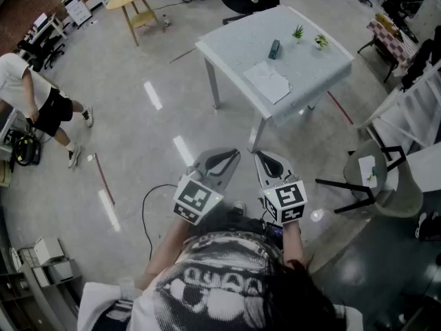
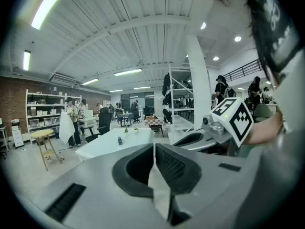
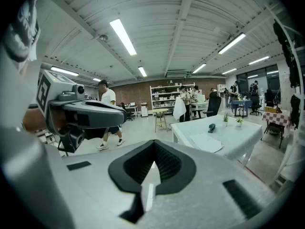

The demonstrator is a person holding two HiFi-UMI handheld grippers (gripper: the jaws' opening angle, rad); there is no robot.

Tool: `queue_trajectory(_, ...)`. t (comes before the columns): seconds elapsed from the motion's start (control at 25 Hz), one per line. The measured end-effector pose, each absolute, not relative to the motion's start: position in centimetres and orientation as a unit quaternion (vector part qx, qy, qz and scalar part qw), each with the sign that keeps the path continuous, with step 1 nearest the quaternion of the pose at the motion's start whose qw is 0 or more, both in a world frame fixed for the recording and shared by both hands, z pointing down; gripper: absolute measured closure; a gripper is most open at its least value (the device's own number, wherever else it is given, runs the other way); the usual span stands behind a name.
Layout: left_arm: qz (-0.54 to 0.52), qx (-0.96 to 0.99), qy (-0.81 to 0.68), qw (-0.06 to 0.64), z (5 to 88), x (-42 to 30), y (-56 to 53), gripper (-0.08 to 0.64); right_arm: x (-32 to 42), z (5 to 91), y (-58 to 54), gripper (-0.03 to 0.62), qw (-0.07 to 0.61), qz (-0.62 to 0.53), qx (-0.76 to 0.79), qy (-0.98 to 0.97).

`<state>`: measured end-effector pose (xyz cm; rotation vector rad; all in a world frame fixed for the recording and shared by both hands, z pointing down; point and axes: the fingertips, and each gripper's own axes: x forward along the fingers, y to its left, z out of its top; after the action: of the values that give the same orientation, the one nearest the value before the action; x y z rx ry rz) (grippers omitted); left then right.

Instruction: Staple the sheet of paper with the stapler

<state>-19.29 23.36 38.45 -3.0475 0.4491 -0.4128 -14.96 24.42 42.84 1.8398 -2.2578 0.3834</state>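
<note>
Stands on the floor [image 1: 138,136] well short of the bench [image 1: 227,43], with no step of the task begun as far as can be judged. Carries the left claw [image 1: 229,158] fully closed, pads pressed together, with nothing between them. Carries the right claw [image 1: 266,160] in the same condition: closed to the limit and empty. Points both claws toward the bench, side by side and near each other. Locates the paper [image 1: 267,81] lying flat on the bench near the edge that faces the person, untouched. Locates the stapler [image 1: 274,49] farther in, apart from the paper, with two small plants [image 1: 298,32] just beyond. Cannot confirm at this range whether the paper already bears a staple; judges not, since the stapler sits clear of it. Leaves every step outstanding: close in on the bench, open a claw, grip the stapler, steady the paper with the other claw, feed a corner into the stapler mouth, press down, release.
</note>
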Motion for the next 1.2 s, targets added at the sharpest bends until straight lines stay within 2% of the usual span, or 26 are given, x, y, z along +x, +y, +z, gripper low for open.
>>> queue_trajectory(0.84, -0.159, -0.974, 0.16, -0.01, 40.9, -18.3, 18.8, 0.551, -11.6, 45.4, 19.9, 0.598, 0.072, 0.174, 0.625, -0.757)
queue_trajectory(1.2, -0.161, -0.98, 0.119, -0.01, 42.1, -10.5, 9.7, 0.551, -4.8, 47.9, 12.2, 0.598, 0.096, 0.201, 0.643, -0.733)
